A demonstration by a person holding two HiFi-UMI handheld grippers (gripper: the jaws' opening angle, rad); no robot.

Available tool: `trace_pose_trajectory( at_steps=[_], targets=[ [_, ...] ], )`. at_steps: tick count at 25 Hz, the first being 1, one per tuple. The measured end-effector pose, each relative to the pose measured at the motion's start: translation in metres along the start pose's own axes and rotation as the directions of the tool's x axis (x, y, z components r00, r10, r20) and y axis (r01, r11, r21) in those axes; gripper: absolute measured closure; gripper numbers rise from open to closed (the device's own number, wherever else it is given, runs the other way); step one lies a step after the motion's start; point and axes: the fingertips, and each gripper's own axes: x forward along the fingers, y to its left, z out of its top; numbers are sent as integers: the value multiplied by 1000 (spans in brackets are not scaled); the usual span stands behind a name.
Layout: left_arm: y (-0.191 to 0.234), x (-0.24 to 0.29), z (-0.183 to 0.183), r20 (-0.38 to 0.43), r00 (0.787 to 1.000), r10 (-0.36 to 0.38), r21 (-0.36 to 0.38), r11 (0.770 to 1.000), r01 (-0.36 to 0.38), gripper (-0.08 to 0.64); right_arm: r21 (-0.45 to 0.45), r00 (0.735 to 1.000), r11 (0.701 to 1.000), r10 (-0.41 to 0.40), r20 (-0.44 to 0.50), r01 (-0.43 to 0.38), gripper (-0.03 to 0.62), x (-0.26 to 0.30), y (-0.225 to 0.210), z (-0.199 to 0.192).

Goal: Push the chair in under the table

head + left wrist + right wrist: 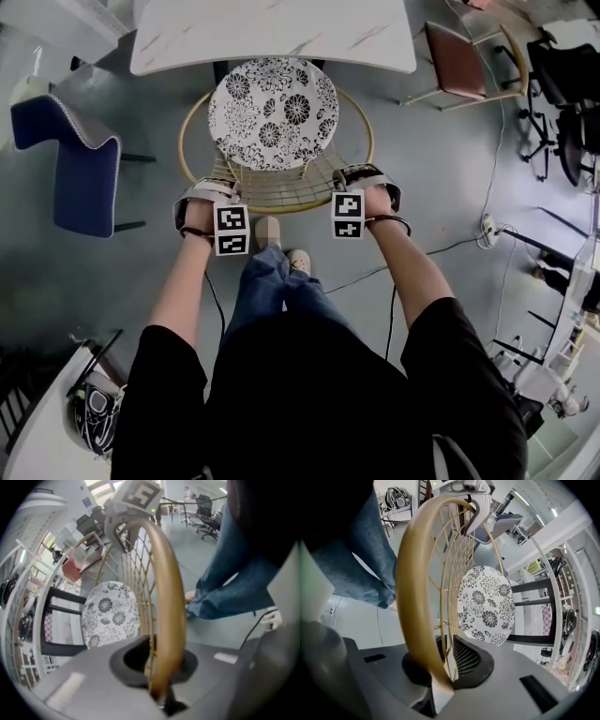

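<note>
Left gripper; right gripper — both clamped on chair rim

Your chair has a golden-tan woven frame; its round cushion is white with black flowers. The table is white with faint grey veins. The side chair at your left is blue, pale-edged. Your jeans are blue, the floor grey.

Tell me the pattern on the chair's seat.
Black-and-white floral print on the seat; head view shows it best.
</note>
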Motion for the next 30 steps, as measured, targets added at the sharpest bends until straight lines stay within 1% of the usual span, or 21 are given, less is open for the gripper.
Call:
trace_pose_trajectory(
  at_steps=[3,8,11,13,15,17,18,21,26,27,30],
  targets=[
    [-12,1,7,20,1000,2,1,1000,-2,531,-16,1000,1000,3,4,-3,546,0,11,0],
    [16,2,-3,25,1000,-7,7,1000,7,531,1,1000,1000,5,5,-5,546,4,-16,-6],
    [22,4,-4,16,1000,-3,3,1000,2,529,6,1000,1000,5,8,-5,546,5,-22,-8],
    [22,6,-5,-1,1000,0,-7,1000,0,528,28,1000,1000,4,0,-4,546,6,-21,-8],
    [19,6,-6,-27,1000,-15,-39,999,14,514,57,1000,998,15,-8,-15,546,6,-18,-7],
    [18,4,-8,-41,999,-32,-88,996,29,429,58,1000,998,15,-2,-15,545,0,-17,-3],
    [20,1,-7,-37,999,-29,-107,994,25,419,47,1000,999,8,4,-8,539,-4,-18,-1],
    [25,-11,-6,-25,1000,-2,-134,991,-1,419,27,999,1000,-15,32,15,537,-17,-17,6],
    [21,-35,1,-16,999,36,-190,981,-39,405,85,996,995,-53,66,48,535,-39,-12,8],
    [20,-40,3,-14,999,47,-201,978,-49,405,93,996,994,-62,69,56,524,-44,-12,9],
    [17,-59,8,-2,996,85,-262,961,-83,405,112,991,989,-107,86,97,508,-63,-12,12]
  ],
)
